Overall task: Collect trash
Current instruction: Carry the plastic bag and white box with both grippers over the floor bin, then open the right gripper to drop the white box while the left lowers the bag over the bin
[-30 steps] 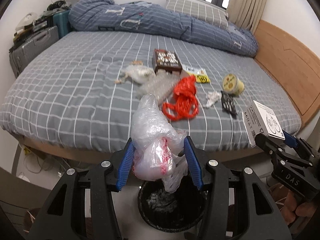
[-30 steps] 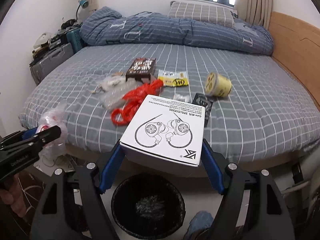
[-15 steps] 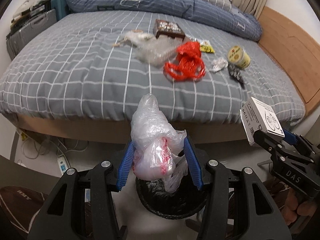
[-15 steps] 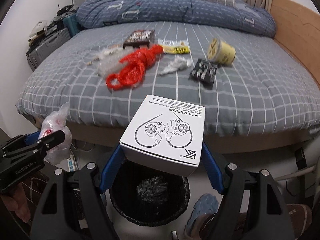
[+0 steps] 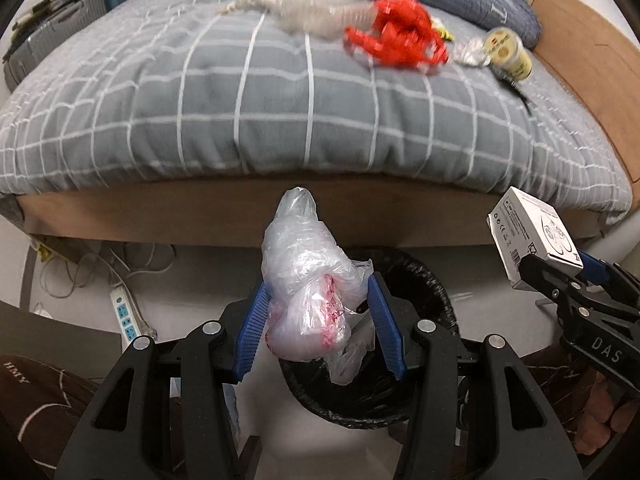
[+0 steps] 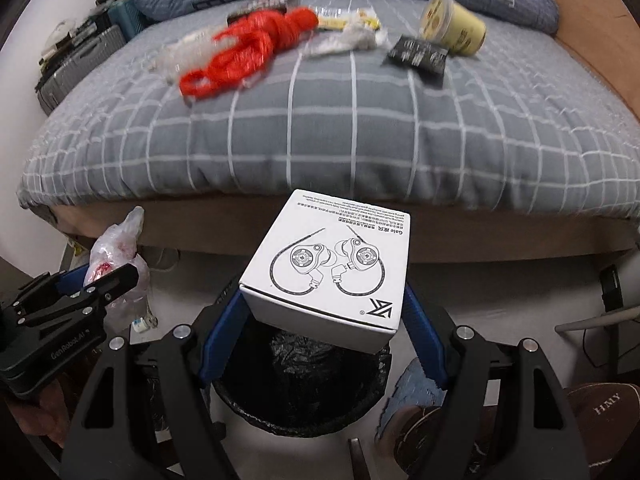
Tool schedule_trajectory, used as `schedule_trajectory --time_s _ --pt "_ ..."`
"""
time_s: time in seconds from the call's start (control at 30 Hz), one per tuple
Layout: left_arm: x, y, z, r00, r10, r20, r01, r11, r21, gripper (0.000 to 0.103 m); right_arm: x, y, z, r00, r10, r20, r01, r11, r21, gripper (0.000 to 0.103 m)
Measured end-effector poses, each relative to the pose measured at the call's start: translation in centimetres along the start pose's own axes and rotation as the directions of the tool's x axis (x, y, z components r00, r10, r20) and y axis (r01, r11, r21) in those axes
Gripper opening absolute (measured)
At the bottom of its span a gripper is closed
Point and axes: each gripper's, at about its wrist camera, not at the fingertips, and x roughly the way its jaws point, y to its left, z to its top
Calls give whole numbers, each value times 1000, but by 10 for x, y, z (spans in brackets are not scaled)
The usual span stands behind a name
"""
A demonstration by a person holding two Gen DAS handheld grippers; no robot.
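Note:
My left gripper [image 5: 316, 326] is shut on a crumpled clear plastic bag [image 5: 306, 280] with red print, held above the near rim of a black-lined trash bin [image 5: 416, 280]. My right gripper [image 6: 324, 324] is shut on a white earphone box [image 6: 332, 272], held right over the bin [image 6: 296, 380]. The box also shows at the right of the left wrist view [image 5: 532, 240]. The bag also shows at the left of the right wrist view [image 6: 116, 256]. More trash lies on the bed: a red net bag [image 6: 248, 52], a yellow tub [image 6: 452, 24], a black packet [image 6: 420, 56], clear wrappers [image 6: 348, 40].
The grey checked bed [image 5: 280, 120] with a wooden base stands just behind the bin. A power strip [image 5: 126, 312] and cables lie on the floor at the left. Suitcases [image 6: 76, 64] stand beside the bed. A slipper [image 6: 596, 408] is at the lower right.
Both grippers have dropped lower and closer to the bin by the bed's foot, still holding the bag and the box. The bed top now looks higher and further off.

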Motion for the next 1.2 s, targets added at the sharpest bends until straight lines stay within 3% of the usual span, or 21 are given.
schedule_trajectory --time_s 0.43,0.8,1.0,1.2 --pt "49 23 -14 994 37 -99 -40 999 -24 49 62 25 -14 987 25 -159 -34 998 -53 72" --pt "51 42 -15 992 56 -116 -63 997 -54 49 82 46 -9 979 65 -193 -81 994 -79 75" --pt "60 30 -13 991 44 -127 -49 998 -32 49 79 27 -11 989 7 -150 -19 996 -82 94" --pt "68 -2 -7 991 14 -136 -14 1000 3 49 67 -12 -13 989 -90 -113 87 996 -35 95"
